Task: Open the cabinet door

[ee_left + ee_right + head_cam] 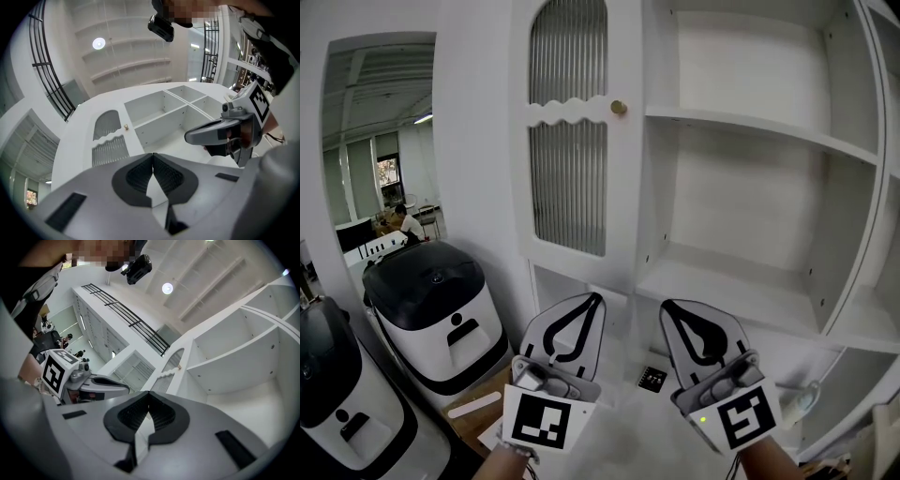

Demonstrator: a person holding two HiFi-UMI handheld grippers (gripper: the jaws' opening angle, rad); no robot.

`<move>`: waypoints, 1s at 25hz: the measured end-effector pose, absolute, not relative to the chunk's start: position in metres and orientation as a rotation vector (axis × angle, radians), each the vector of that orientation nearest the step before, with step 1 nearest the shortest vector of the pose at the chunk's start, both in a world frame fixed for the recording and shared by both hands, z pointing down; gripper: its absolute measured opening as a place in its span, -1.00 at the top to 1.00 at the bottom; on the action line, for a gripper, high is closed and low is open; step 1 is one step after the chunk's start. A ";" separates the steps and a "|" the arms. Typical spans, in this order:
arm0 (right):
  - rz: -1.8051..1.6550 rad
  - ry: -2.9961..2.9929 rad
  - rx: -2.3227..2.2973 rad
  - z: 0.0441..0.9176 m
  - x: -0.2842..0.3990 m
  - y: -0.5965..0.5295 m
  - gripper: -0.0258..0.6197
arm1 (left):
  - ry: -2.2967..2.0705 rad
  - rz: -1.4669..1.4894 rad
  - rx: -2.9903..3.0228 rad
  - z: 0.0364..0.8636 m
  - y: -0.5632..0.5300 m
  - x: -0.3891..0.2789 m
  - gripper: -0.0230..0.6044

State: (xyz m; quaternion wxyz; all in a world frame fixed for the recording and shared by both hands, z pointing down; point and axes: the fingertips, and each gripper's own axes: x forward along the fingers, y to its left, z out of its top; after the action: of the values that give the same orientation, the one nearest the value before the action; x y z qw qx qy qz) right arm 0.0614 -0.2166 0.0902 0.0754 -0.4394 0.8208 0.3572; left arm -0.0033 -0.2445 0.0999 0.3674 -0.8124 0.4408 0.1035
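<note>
Nearest, the left gripper (596, 300) and the right gripper (667, 307) are side by side, each with its jaws pressed together and nothing between them. Above and beyond them stands the cabinet door (569, 187), apparently closed, left of the open shelves (750, 127). Its small brass knob (619, 108) is on its right edge. Jaws that reach the knob unparted would only bump it — and a round knob could slip from the pads. The hinges and whatever lies behind the ribbed glass are hidden, and both hands are cut off at the near edge.
</note>
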 end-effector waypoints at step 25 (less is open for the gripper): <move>1.192 2.408 -1.301 0.039 0.075 -0.234 0.92 | 1.081 0.352 -1.948 0.006 -0.279 0.012 0.85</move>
State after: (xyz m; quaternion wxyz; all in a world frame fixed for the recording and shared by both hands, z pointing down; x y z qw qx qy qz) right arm 0.0748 -0.2345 0.0388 0.0782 -0.4346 0.8041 0.3981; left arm 0.0123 -0.2786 0.0056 0.4286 -0.7803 0.4331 0.1411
